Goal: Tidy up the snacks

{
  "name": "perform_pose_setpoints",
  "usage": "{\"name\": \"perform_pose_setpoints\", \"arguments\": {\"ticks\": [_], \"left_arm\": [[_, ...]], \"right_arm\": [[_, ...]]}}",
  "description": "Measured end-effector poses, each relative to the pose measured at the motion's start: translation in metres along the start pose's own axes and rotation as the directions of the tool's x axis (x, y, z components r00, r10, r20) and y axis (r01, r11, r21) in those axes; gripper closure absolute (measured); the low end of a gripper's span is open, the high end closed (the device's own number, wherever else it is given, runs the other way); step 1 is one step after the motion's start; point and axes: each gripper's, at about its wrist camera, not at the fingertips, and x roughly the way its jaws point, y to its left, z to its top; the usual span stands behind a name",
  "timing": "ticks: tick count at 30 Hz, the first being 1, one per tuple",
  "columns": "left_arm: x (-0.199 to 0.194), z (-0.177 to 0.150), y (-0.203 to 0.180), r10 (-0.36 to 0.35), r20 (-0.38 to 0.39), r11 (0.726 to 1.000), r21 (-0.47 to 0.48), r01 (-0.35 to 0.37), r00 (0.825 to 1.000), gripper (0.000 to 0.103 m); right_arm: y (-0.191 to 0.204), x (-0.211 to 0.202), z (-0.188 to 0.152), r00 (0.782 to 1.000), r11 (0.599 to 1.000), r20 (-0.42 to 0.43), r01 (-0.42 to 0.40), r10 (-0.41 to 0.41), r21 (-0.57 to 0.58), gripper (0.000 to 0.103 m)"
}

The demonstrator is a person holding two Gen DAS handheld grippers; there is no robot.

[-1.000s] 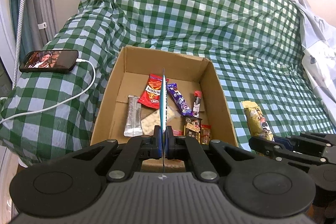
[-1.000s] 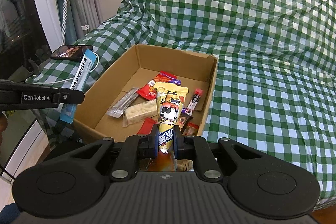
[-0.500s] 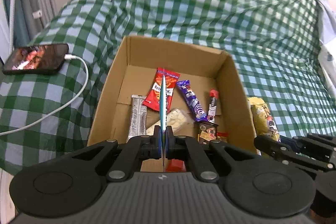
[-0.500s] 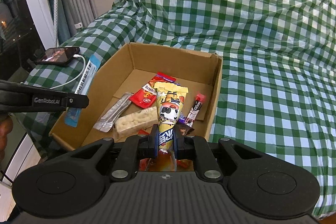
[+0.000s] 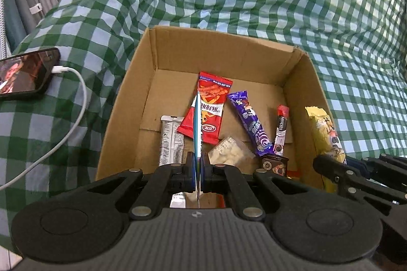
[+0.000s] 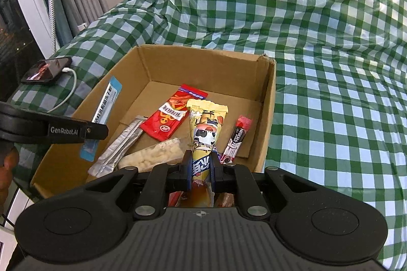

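A: Left gripper: jaws pinched nearly together on a thin blue packet, seen edge-on from its own camera. From the right wrist view the same packet shows its flat face, pale blue with print too small to read. It hangs above the left wall of the cardboard box.

B: Right gripper?

A: Clamped narrow on a yellow cartoon-panda snack bag, held over the box interior. The bag's lower end runs under the gripper body and is cut off.

B: What is hard to see?

A: Near end of the box floor. Both gripper bodies cover it. Bits of red and dark wrapper show beneath, can't tell what they are. A small dark brown packet is half hidden at the left camera's lower edge.

B: Contents that do read?

A: Lying flat on the floor: red snack packet, silver sachet, clear bag of pale puffed pieces, purple wrapper, red-and-black Nescafe stick near the right wall.

B: Surroundings?

A: Box sits on a green-and-white checked cloth. A phone with lit screen lies left of the box, white cable plugged in, far end cut off. Part of a hand shows at the right view's left edge.
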Motion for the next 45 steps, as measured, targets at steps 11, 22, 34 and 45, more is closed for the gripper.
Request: {"name": "perform_pose_setpoints", "arguments": {"ticks": [11, 22, 34, 45], "left_arm": [[0.027, 0.007, -0.001, 0.066, -0.027, 0.998, 0.020, -0.066, 0.997, 0.082], [-0.015, -0.016, -0.001, 0.132, 0.027, 0.988, 0.077, -0.134, 0.991, 0.000], [-0.089, -0.080, 0.002, 0.079, 0.052, 0.997, 0.020, -0.080, 0.996, 0.000], [-0.128, -0.117, -0.009, 0.092, 0.084, 0.995, 0.018, -0.093, 0.992, 0.000]], "right_arm": [[0.000, 0.026, 0.004, 1.000, 1.000, -0.022, 0.004, -0.003, 0.009, 0.087], [0.003, 0.003, -0.004, 0.999, 0.998, -0.023, 0.023, -0.022, 0.052, 0.014], [0.027, -0.085, -0.059, 0.998, 0.996, 0.021, 0.054, -0.056, 0.071, 0.007], [0.041, -0.130, -0.082, 0.993, 0.996, 0.086, 0.071, -0.075, 0.052, 0.006]]}}
